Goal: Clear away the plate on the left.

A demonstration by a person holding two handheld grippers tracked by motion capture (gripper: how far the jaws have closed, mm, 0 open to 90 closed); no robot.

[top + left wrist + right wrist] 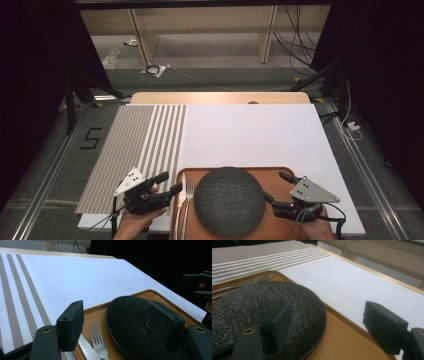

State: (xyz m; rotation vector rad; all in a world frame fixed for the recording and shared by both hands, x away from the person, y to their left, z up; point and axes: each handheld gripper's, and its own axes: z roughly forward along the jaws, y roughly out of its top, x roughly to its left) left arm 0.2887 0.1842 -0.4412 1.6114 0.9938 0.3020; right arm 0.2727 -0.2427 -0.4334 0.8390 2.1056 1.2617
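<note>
Here the left gripper [166, 183] sits at the left edge of the wooden tray [277, 172], held by the person's left hand [131, 224]; its jaws stand apart with nothing pressed between them. In the left gripper view the knife [87, 348] and the fork [99, 343] lie on the tray in the gap between those jaws, untouched as far as that view shows, and the far-side jaw hangs over the dark plate [132, 322].

The right gripper [277, 187] is at the right side of the same plate [229, 201], with its jaws also released. In the right gripper view one jaw hovers over the plate's rough black surface [262, 302] while the other stands over the tray's bare wood beyond the rim; whether the near jaw touches the plate is hard to tell from this angle.

The plate lies flat in the middle of the tray, with the fork [189, 192] just left of it and the knife [183, 187] beside the fork. The tray rests at the near edge of a white mat [250, 132], and a striped placemat [135, 145] covers the table's left part.
</note>
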